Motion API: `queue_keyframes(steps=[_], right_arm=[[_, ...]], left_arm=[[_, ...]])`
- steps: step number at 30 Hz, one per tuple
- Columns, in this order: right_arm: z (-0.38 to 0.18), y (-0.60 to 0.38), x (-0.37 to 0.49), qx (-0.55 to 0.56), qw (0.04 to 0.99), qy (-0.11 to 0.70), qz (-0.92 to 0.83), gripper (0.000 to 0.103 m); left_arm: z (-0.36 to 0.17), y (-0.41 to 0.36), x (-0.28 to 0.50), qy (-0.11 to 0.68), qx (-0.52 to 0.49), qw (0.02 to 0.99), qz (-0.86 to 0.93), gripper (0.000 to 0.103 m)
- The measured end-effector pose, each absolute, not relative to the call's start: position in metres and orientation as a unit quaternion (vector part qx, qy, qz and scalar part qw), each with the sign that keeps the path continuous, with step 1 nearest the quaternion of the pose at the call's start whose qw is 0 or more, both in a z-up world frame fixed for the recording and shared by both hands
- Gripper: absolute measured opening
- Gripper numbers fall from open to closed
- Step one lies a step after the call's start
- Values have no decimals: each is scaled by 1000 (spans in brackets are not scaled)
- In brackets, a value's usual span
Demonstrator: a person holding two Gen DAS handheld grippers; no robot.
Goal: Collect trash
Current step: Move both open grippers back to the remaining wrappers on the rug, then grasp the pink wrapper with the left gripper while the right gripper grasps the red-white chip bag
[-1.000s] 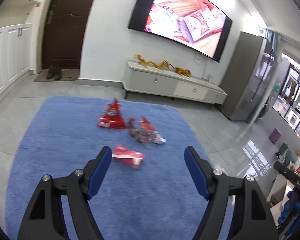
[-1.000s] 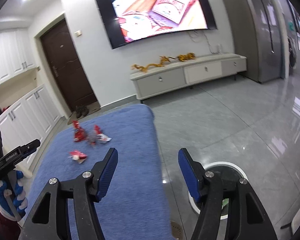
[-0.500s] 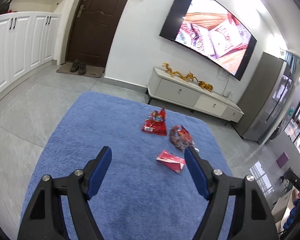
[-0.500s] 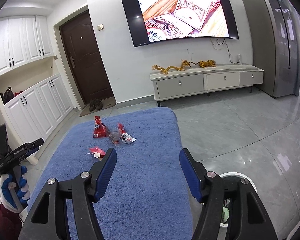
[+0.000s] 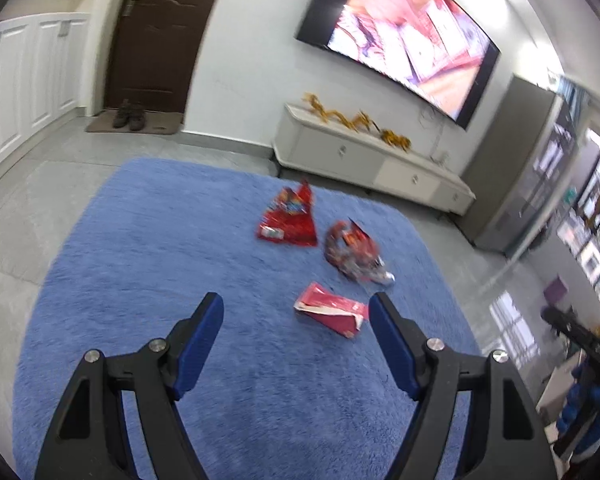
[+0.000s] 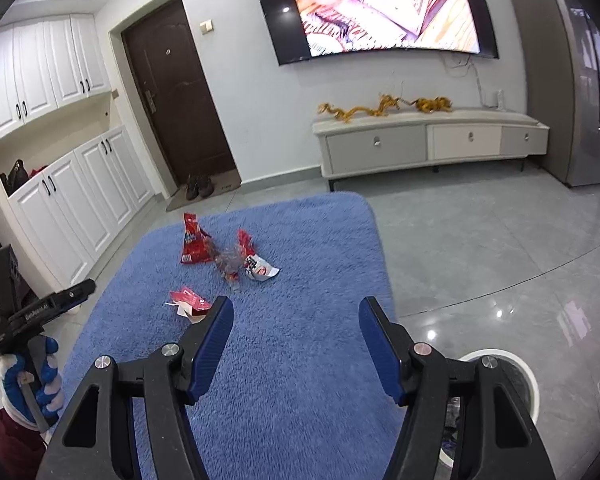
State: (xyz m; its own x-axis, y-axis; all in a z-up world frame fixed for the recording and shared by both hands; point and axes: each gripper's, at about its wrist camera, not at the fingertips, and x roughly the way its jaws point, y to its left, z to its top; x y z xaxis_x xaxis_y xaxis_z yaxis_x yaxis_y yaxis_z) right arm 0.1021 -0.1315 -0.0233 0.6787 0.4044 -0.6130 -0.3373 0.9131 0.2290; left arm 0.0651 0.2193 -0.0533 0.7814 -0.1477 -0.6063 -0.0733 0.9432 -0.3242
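Observation:
Three pieces of trash lie on a blue rug [image 5: 140, 260]. The nearest is a torn pink-red packet [image 5: 332, 312], just ahead of my left gripper [image 5: 296, 312], whose blue pads stand open and empty above the rug. Behind it sit a crumpled red wrapper [image 5: 352, 252] and a flat red snack bag [image 5: 290, 220]. In the right wrist view, the same packet [image 6: 188, 302], wrapper [image 6: 248, 264] and bag [image 6: 194, 242] lie ahead and left of my right gripper [image 6: 296, 316], which is open and holds nothing. A round white bin [image 6: 524, 380] stands on the floor behind its right finger.
Grey tiled floor [image 6: 480, 240] surrounds the rug. A low white TV cabinet [image 6: 428, 140] and wall screen stand at the far wall, a dark door [image 6: 172, 92] with shoes on a mat to the left, white cupboards [image 6: 72, 200] along the left wall. A gloved hand [image 6: 32, 380] holds the other gripper.
Both grippers have come lower and closer to the trash on the rug, so the pieces look larger. The views have swung sideways. Neither jaw has opened or shut.

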Motion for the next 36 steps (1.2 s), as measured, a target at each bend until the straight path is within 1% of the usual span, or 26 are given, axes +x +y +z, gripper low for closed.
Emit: queue_keyframes(steps=[7,11,20,25,29,30,31,32,33,34,35,36], right_arm=[[-48,-107,150,39,901,369,225,63],[-63,-90,177,29,893,381,237,63],[-96,-51,228,10,875,403,268,63],[-120,-32,245,-9,865,422,273,63],[-132,-16,253,-47,860,426,277,63],[-135,-12,254,-58,858,426,280,60],[-138,-8,255,-69,857,426,281,54],[-140,-4,254,-79,857,424,281,53],[-141,-2,254,-84,857,422,282,50],[-140,-2,253,-86,857,419,286,45],[-141,-1,253,-87,857,418,288,44],[-142,-1,252,-88,857,417,289,40]], left_arm=[[-86,167,116,367,-107,922,-63,74],[-107,151,142,385,-86,917,-67,74],[-143,155,179,416,-99,901,-77,74],[-144,163,177,412,-120,899,-90,73],[-144,167,172,407,-130,899,-96,72],[-144,167,171,406,-133,899,-97,72],[-144,169,170,404,-138,899,-99,72],[-143,170,168,404,-141,899,-100,72],[-143,171,167,403,-142,899,-100,72],[-143,171,166,402,-142,899,-100,72],[-143,171,165,402,-142,899,-99,72],[-142,171,165,401,-141,900,-99,72]])
